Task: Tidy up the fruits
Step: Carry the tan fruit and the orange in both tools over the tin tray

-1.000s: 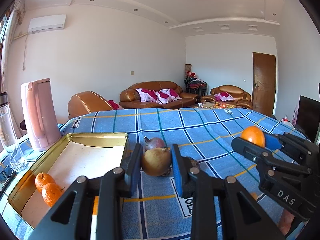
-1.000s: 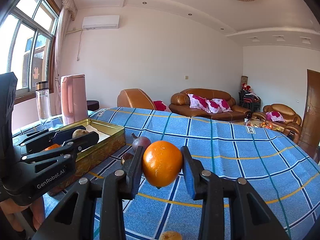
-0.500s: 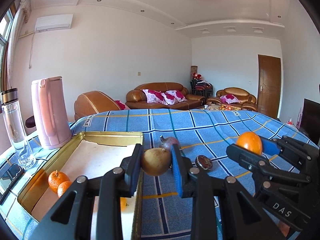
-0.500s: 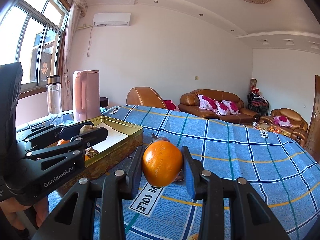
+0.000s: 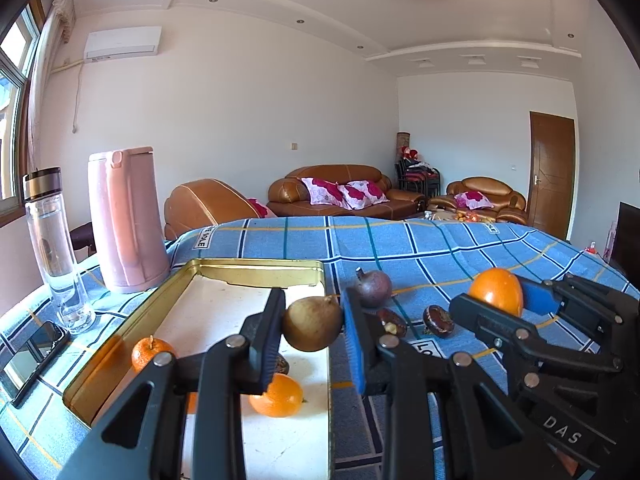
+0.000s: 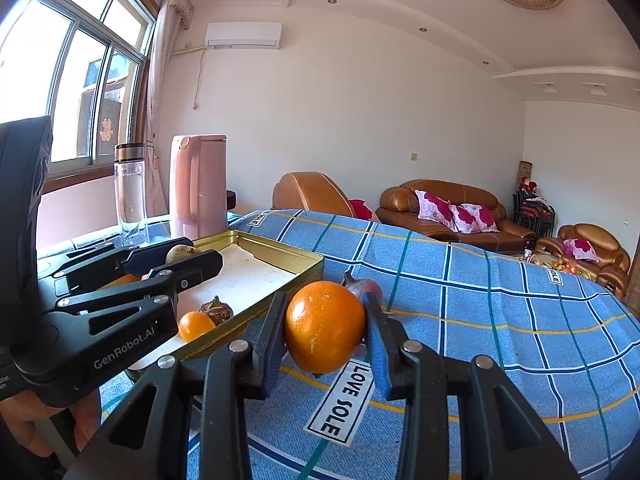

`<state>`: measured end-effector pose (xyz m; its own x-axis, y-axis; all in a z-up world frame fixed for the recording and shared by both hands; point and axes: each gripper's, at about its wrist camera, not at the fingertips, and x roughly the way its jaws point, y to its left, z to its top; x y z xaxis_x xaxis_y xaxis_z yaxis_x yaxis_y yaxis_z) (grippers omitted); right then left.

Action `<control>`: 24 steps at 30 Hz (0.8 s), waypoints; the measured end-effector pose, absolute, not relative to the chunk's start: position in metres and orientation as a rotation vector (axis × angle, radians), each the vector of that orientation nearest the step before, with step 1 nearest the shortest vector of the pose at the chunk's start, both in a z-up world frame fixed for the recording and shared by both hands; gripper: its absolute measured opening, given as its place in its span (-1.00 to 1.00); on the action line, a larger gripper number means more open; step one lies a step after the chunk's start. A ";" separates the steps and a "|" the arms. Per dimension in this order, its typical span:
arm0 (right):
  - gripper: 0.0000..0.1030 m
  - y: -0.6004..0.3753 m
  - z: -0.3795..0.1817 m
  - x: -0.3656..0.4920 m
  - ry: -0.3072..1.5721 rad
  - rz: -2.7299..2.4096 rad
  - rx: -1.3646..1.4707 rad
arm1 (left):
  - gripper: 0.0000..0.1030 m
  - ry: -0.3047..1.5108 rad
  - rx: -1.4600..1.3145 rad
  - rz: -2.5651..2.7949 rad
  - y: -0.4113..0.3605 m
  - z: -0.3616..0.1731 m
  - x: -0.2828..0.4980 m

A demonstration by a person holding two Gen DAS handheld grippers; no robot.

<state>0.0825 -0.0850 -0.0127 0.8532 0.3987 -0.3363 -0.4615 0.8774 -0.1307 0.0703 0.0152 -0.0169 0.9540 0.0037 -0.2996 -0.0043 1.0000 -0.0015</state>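
My left gripper (image 5: 313, 328) is shut on a brownish round fruit (image 5: 313, 323) and hangs over the right edge of the gold tin tray (image 5: 256, 273). Small oranges (image 5: 151, 353) lie inside the tray, one (image 5: 277, 396) below my fingers. My right gripper (image 6: 325, 334) is shut on a large orange (image 6: 324, 332), just right of the tray (image 6: 280, 249) above the blue checked cloth. In the left wrist view that right gripper (image 5: 496, 294) shows at the right with the orange (image 5: 496, 290). A purple fruit (image 5: 374, 287) and two dark shells (image 5: 438, 321) lie on the cloth.
A pink jug (image 5: 124, 216) and a clear bottle (image 5: 54, 244) stand left of the tray. A phone (image 5: 32, 354) lies at the table's left edge. A dark shell (image 6: 217, 309) and a small orange (image 6: 195, 325) lie in the tray. Sofas (image 5: 344, 192) stand beyond the table.
Both grippers have moved left with their fruits. The left one went from over the cloth to over the tray's right edge; the right one came up beside the tray.
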 end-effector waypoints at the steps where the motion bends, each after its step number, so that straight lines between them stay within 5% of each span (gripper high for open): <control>1: -0.25 -0.083 -0.013 0.082 0.307 0.461 -0.213 | -0.43 0.304 -0.001 0.007 0.016 -0.017 0.070; 24: -0.25 -0.035 -0.014 0.077 0.305 0.552 -0.247 | -0.43 0.311 -0.018 0.089 0.061 -0.015 0.061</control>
<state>0.0772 -0.0350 -0.0138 0.8087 0.4744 -0.3478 -0.5470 0.8240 -0.1479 0.0607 0.0607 -0.0153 0.9481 0.0843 -0.3065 -0.0900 0.9959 -0.0045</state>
